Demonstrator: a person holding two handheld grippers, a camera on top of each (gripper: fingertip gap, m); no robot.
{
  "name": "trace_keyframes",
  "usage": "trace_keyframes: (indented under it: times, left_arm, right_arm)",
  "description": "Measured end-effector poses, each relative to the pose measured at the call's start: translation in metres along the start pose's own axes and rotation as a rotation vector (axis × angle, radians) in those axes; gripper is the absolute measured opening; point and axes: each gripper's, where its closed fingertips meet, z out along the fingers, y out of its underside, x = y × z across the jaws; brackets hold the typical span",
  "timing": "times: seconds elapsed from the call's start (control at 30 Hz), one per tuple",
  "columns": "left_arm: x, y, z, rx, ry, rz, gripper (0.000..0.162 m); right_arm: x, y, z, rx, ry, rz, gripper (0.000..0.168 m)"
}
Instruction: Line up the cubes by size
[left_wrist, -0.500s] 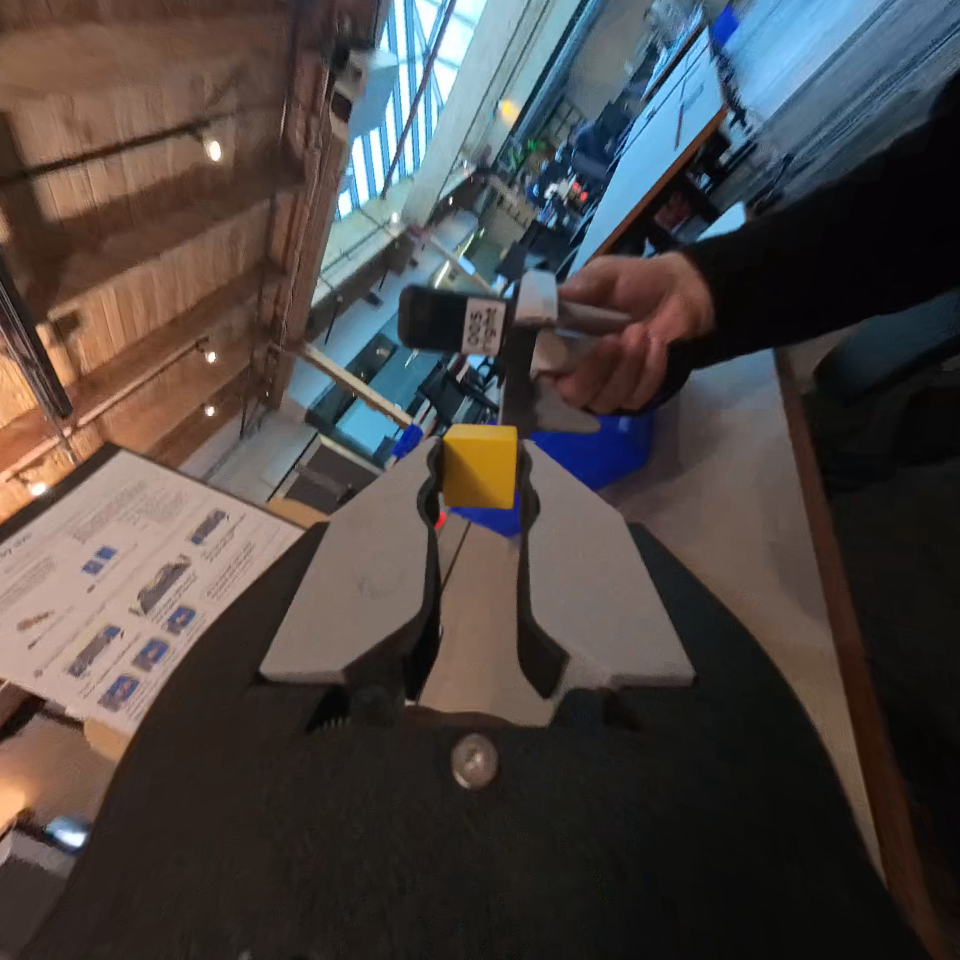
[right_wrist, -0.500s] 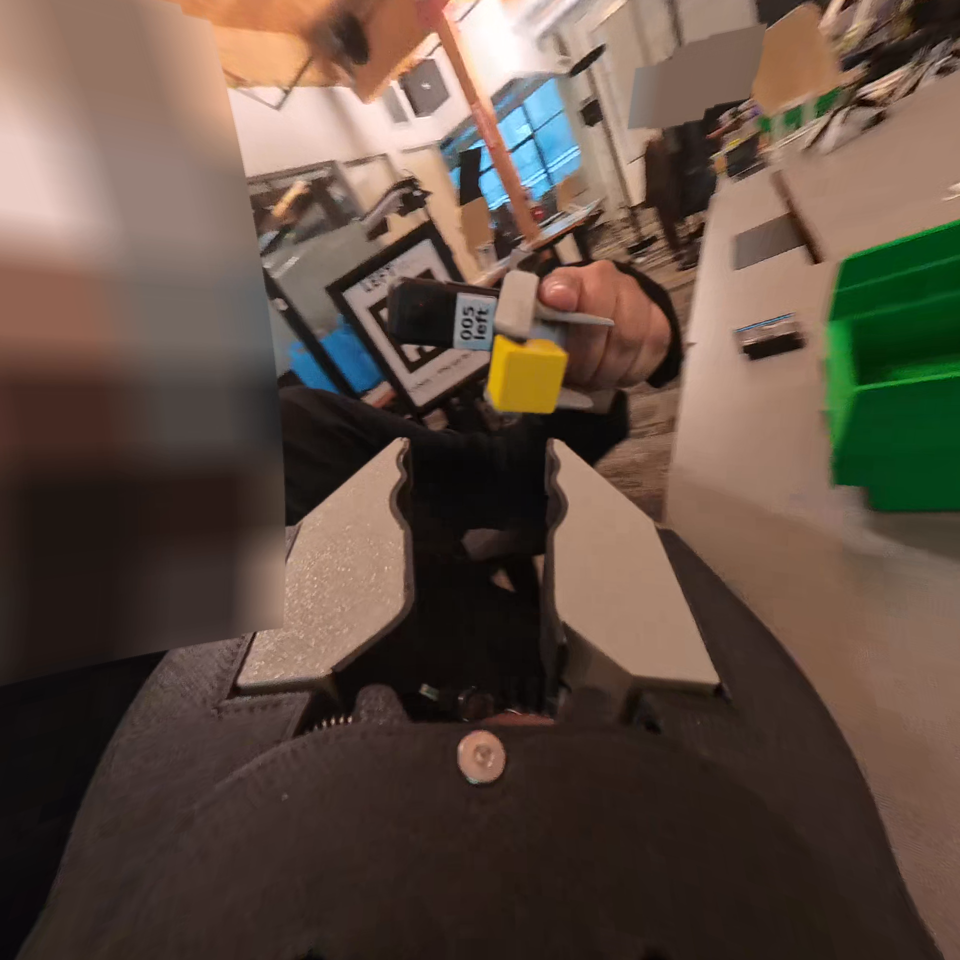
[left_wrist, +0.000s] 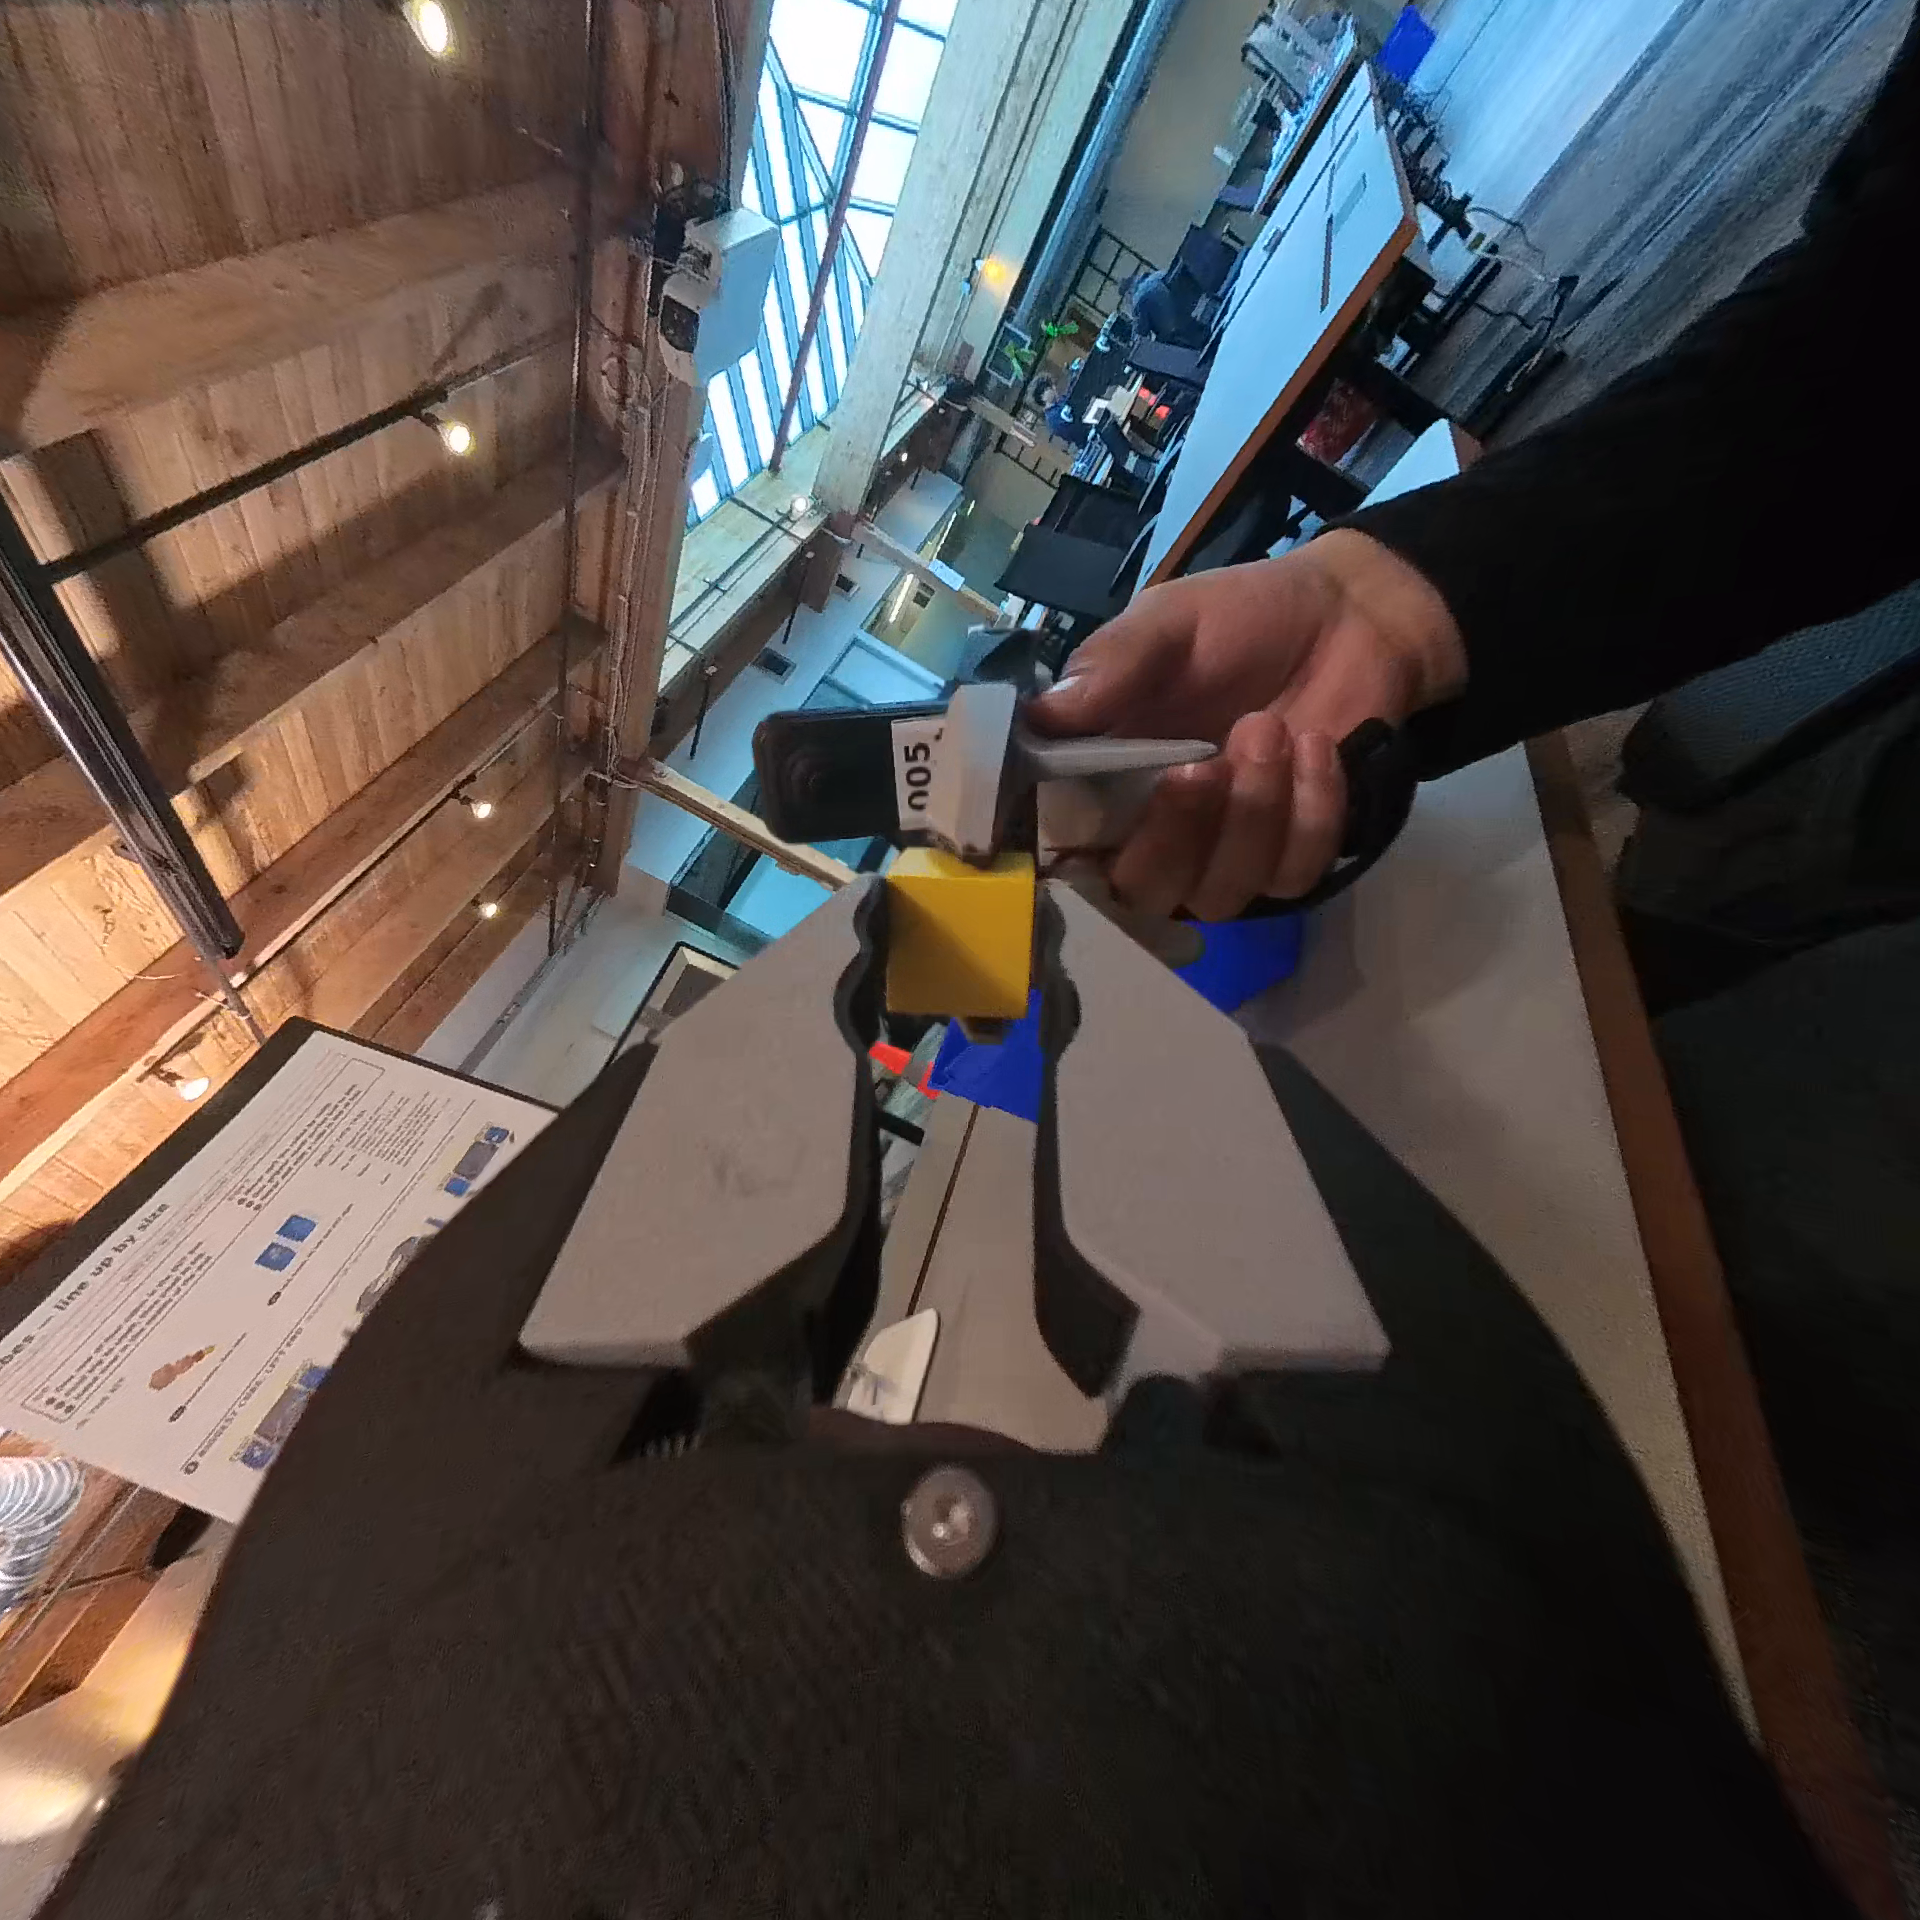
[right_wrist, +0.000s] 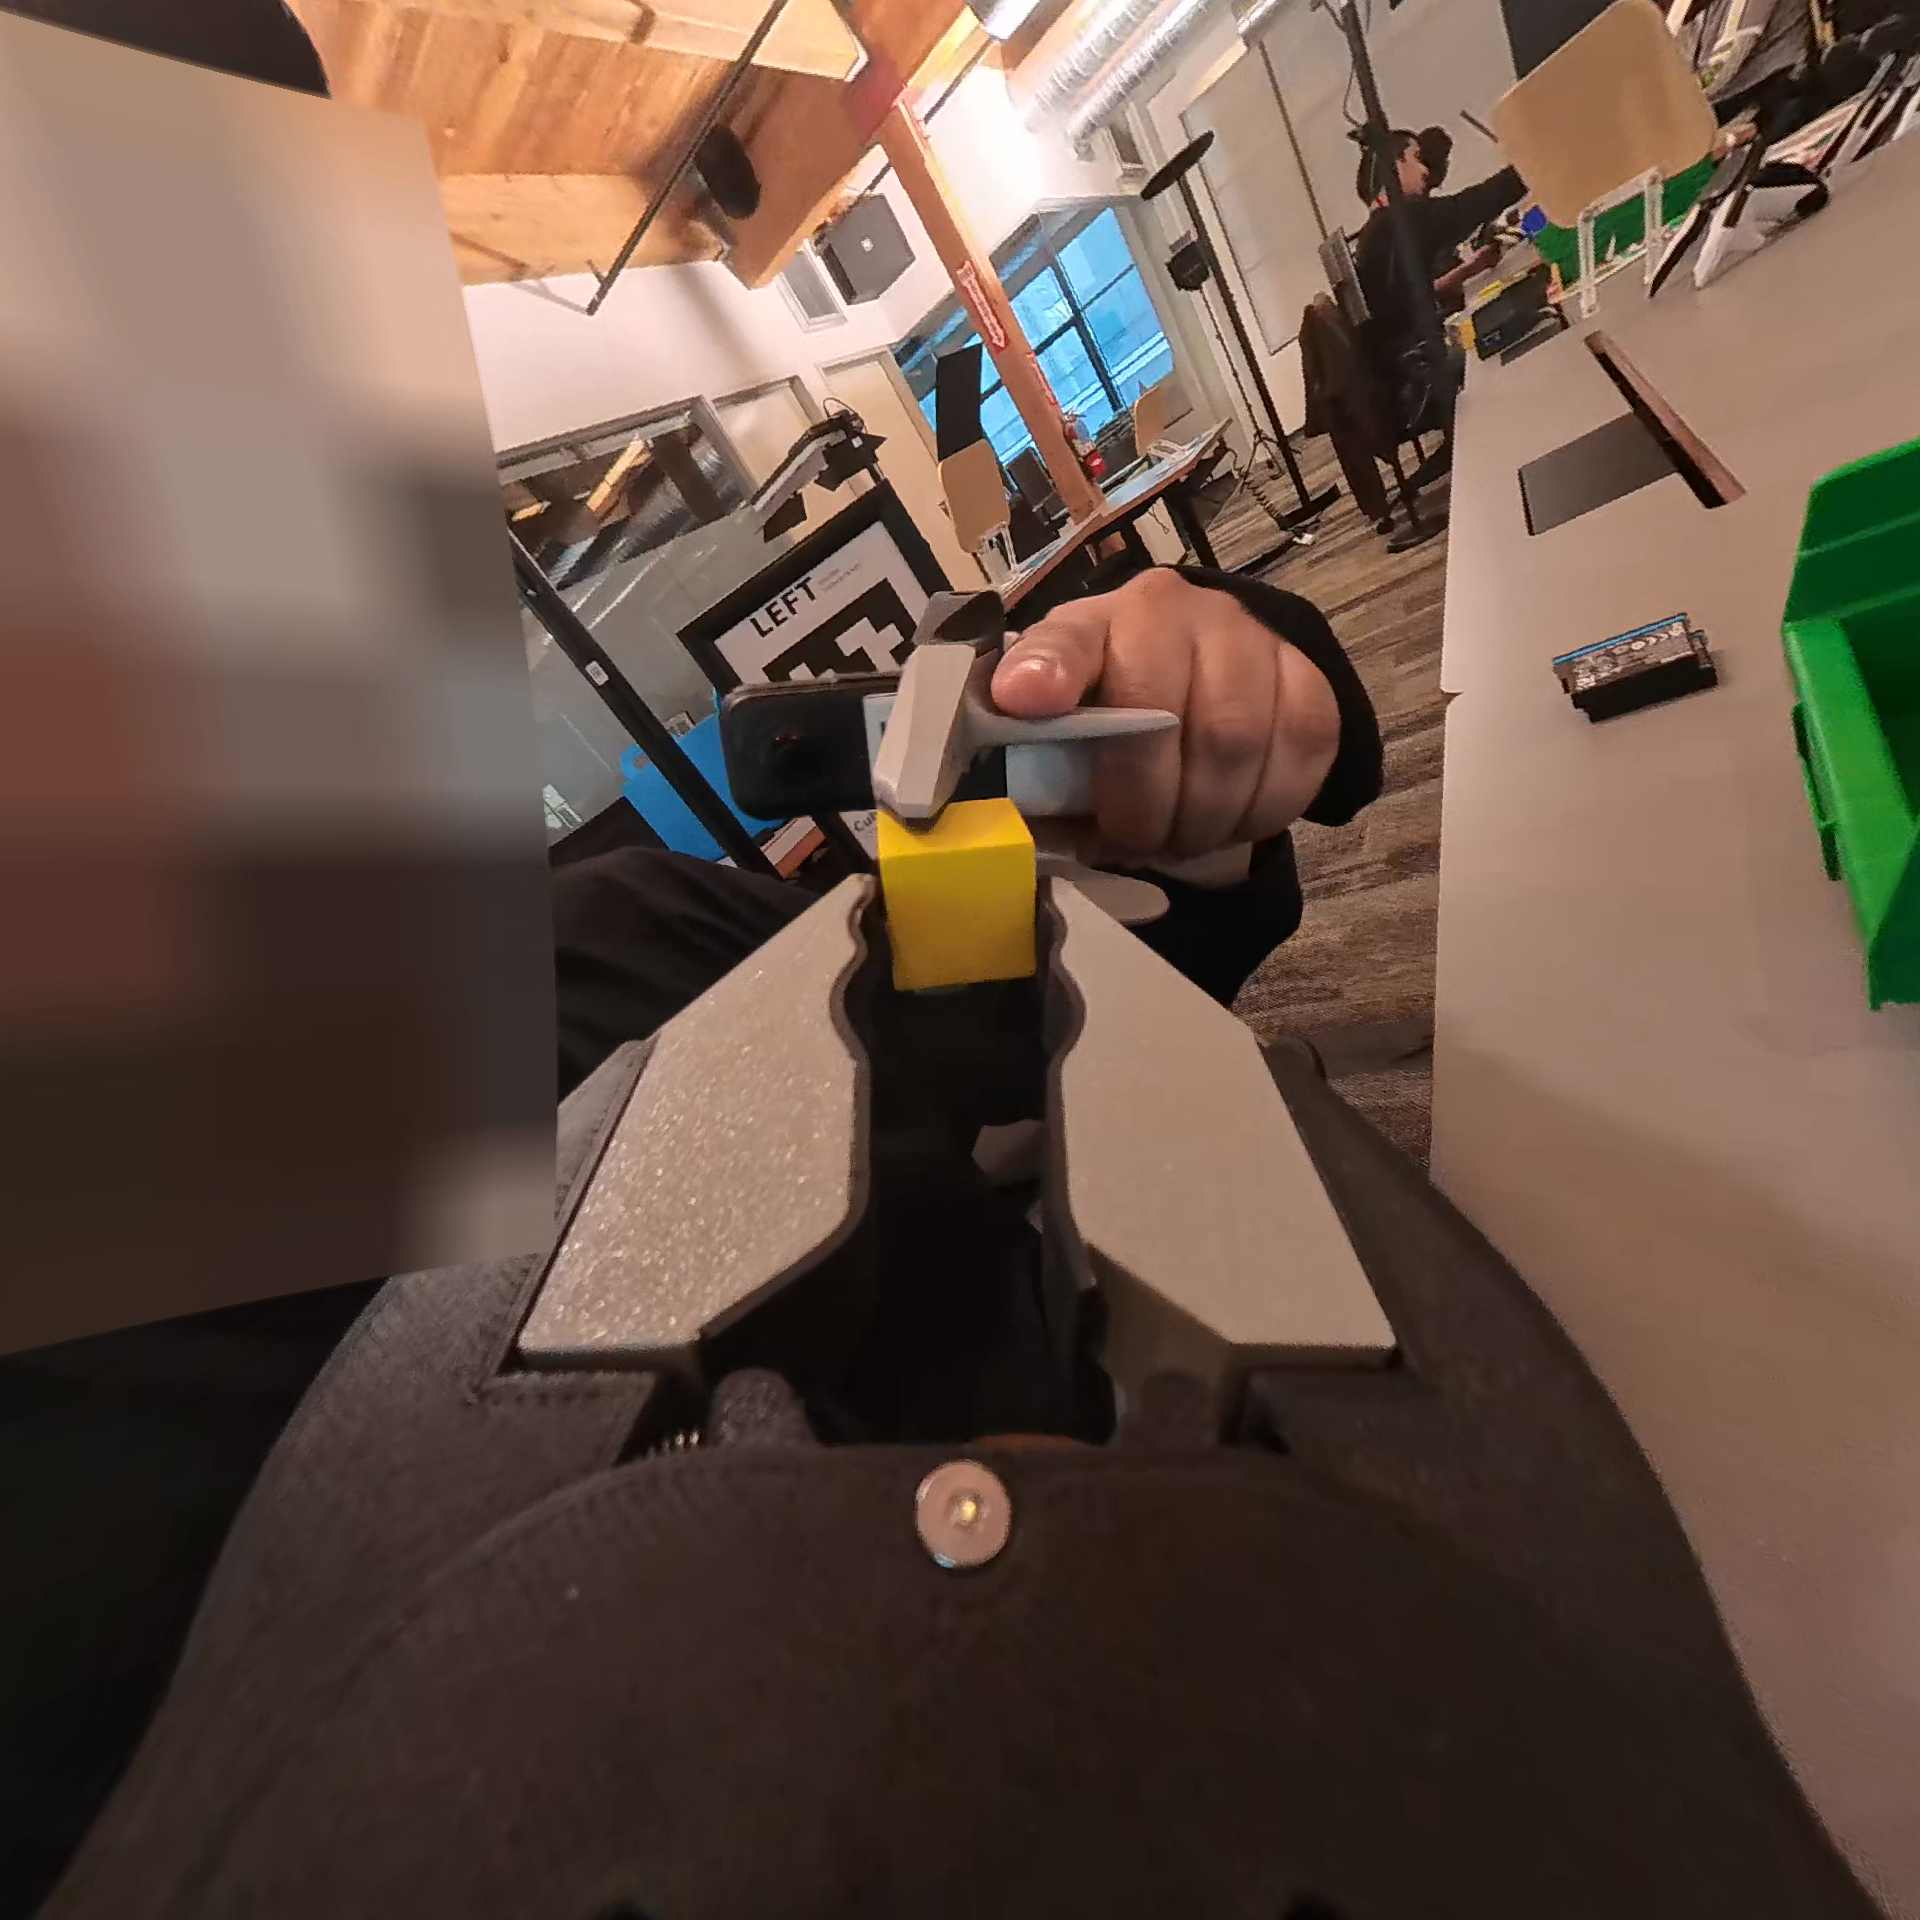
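1. Left gripper (left_wrist: 958, 951) is held above the table (left_wrist: 1455, 1091), fingers clamped on a yellow cube (left_wrist: 961, 940).
2. Right gripper (right_wrist: 956, 920) meets it head-on; its fingers press the same cube's sides.
3. Beyond the cube lies a blue cube (left_wrist: 992, 1070); a green bin (right_wrist: 1860, 727) sits to its right.

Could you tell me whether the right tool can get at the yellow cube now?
Probably yes: the yellow cube sits between the right tool's fingertips with nothing between, though the left tool grips it too.
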Motion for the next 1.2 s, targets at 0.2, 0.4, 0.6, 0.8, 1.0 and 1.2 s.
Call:
trace_keyframes:
  times: [0.2, 0.4, 0.6, 0.8, 1.0, 1.2]
  left_arm:
    - [0.004, 0.004, 0.001, 0.015, 0.020, -0.041, 0.025]
    - [0.003, 0.015, 0.005, -0.027, 0.005, -0.077, 0.026]
    - [-0.001, 0.016, -0.012, -0.002, 0.030, -0.136, 0.000]
    - [0.026, 0.028, -0.020, -0.078, 0.202, -0.140, 0.000]
    - [0.037, 0.039, -0.016, -0.114, 0.236, -0.142, 0.000]
    - [0.042, 0.045, -0.011, -0.142, 0.239, -0.121, 0.000]
  right_arm:
    - [0.004, 0.001, 0.002, 0.003, 0.015, -0.041, 0.026]
    - [0.013, -0.002, -0.008, 0.005, 0.085, -0.089, 0.026]
    - [0.022, -0.033, -0.083, 0.017, 0.389, -0.290, 0.025]
    - [0.075, -0.021, -0.304, -0.402, 1.370, -0.465, 0.026]
    - [0.112, 0.028, -0.367, -0.842, 1.230, -0.344, 0.026]
    - [0.138, 0.063, -0.432, -1.270, 1.148, -0.263, 0.027]
